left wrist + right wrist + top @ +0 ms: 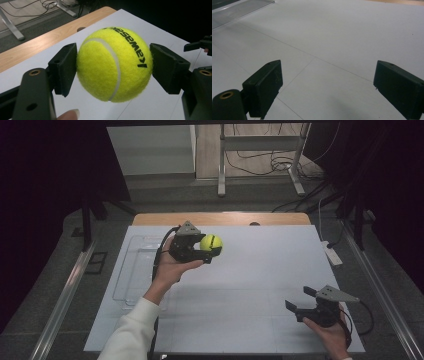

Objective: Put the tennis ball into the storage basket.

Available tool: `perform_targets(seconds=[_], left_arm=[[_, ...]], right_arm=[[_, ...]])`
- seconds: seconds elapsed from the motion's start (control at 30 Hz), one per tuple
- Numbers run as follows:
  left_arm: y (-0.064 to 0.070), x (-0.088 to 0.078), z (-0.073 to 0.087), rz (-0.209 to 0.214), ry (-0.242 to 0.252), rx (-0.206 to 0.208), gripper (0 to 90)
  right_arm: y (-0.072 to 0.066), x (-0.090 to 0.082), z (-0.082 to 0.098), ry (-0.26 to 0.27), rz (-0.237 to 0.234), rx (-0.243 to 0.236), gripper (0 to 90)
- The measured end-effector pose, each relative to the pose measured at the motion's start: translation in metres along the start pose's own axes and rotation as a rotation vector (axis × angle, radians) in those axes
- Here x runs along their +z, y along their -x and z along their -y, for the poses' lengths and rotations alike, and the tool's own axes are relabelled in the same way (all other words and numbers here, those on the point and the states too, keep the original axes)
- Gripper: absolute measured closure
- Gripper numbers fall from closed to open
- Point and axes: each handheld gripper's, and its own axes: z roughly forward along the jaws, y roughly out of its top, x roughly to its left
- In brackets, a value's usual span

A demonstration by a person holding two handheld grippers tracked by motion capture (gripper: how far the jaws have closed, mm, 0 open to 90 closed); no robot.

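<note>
- The left gripper (113,65) has its two black pads (63,67) pressed against opposite flanks of a yellow tennis ball (114,64); the ball hangs between them, lifted clear of the white table sheet (155,105), and nothing supports it from below
- The contact looks narrow to me; each pad meets a curved, fuzzy surface at one small patch, so a slight slackening or a quick turn of the wrist could let the ball roll out of the pinch
- If it slips, it would bounce on the hard sheet and probably run; the far wooden edge of the table (220,218) is near, and past it lies the floor with its cables
- In the high view the left gripper (205,249) holds the ball just right of a clear plastic tray (131,270); if the ball is meant for it, a drop from height could make it hop out again over the low wall
- The right gripper (300,301) rests near the front right corner, well apart from the ball; its jaws stand spread with nothing between them, over bare sheet (332,37); it is too far off to catch anything, I would say
- The cable (161,251) trailing from the left gripper might snag on the tray as the hand swings
</note>
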Motion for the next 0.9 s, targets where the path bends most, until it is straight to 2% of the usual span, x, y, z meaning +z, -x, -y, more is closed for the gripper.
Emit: perform_targets(seconds=[0.9], left_arm=[[-0.017, -0.01, -0.001, -0.056, 0.008, -0.027, 27.1]], right_arm=[[0.0, 0.001, 0.0, -0.005, 0.004, 0.0, 9.0]])
